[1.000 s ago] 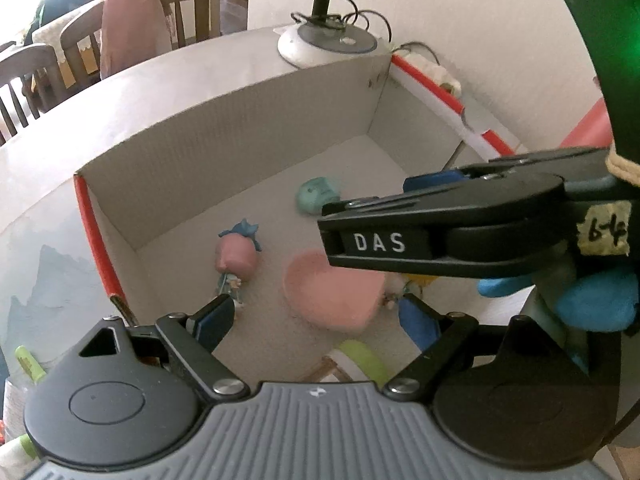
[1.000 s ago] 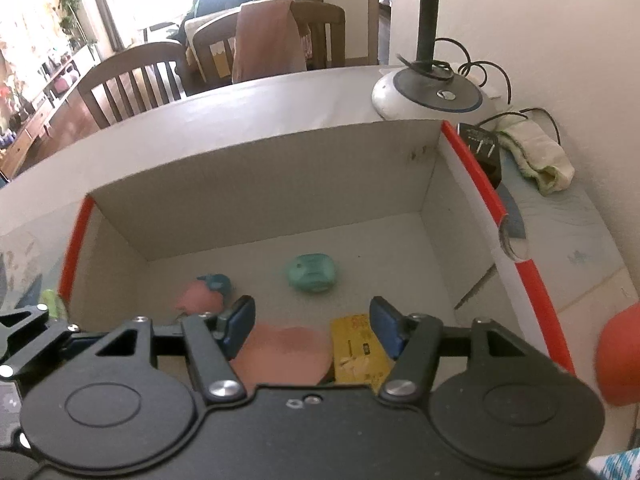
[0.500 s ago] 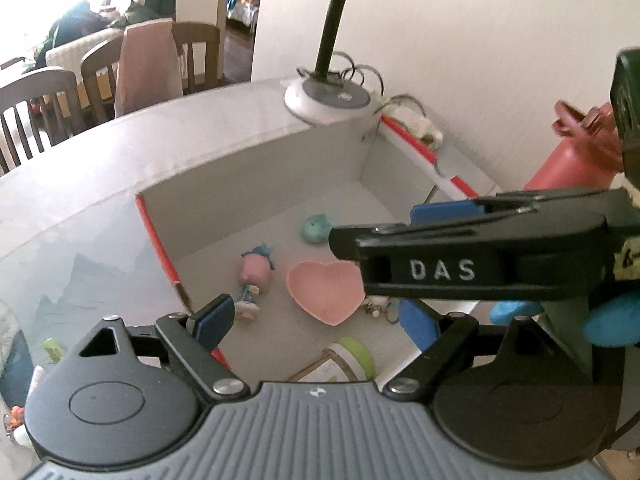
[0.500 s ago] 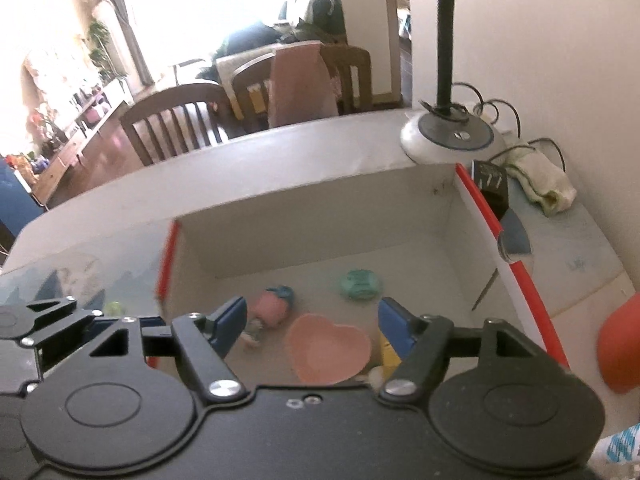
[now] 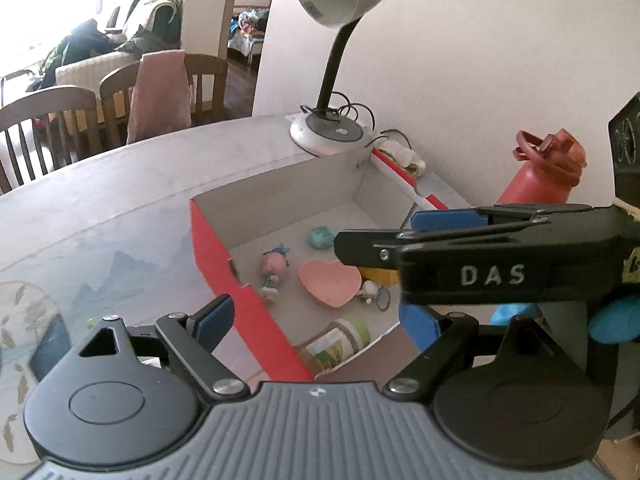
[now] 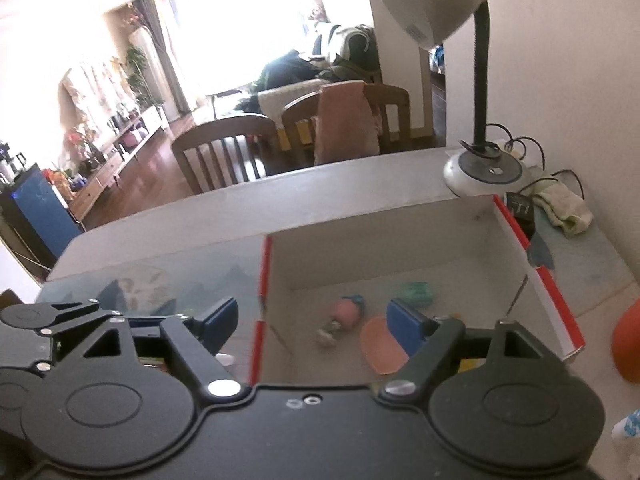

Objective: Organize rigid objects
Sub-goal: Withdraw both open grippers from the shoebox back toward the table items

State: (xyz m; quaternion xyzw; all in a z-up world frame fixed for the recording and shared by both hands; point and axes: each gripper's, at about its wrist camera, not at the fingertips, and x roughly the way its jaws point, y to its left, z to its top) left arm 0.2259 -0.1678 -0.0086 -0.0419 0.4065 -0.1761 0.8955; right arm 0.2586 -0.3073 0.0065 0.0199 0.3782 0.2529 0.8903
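1. Both tongs have pulled up and back from the red-edged box (image 5: 256, 312) on the table (image 5: 120, 184) since a second ago.
2. Left tongs (image 5: 316, 320) spread, empty.
3. Right tongs (image 6: 312, 324) opening, nothing between them.
4. Pink heart dish (image 5: 330, 282) now lies in the box, beside the pink figurine (image 5: 274, 264).

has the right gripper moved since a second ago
Yes. The right gripper has pulled up and back from the cardboard box, which looks smaller and farther now; its jaws are opening with nothing between them.
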